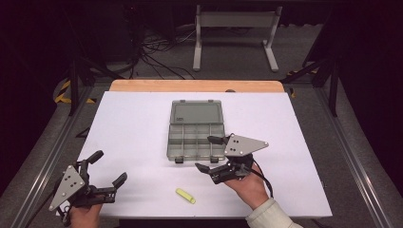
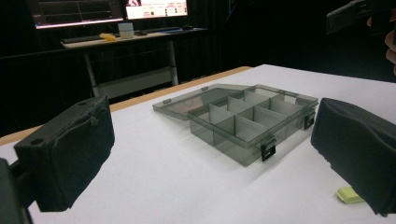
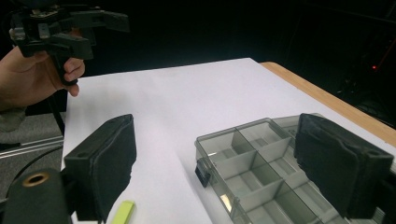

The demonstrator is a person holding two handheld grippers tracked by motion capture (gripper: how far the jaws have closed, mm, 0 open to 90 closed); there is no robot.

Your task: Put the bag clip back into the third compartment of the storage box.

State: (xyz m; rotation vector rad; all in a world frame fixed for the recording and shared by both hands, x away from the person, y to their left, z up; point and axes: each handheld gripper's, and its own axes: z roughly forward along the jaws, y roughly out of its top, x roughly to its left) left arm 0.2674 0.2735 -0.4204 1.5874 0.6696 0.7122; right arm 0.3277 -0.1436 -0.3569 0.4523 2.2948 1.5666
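A clear grey compartment box [image 1: 196,129] lies open on the white counter [image 1: 133,128], lid folded flat behind it, and the right tongs [image 1: 205,153] hover just at its front right corner with their jaws spread and nothing between them, one jaw over the box's near compartments and the other over bare counter. A small yellow piece [image 1: 185,195] lies on the counter near the front edge, a little in front of the right tongs and between the two hands. The left tongs [image 1: 108,168] are also released and empty at the counter's front left corner, well apart from the box and aimed towards it.
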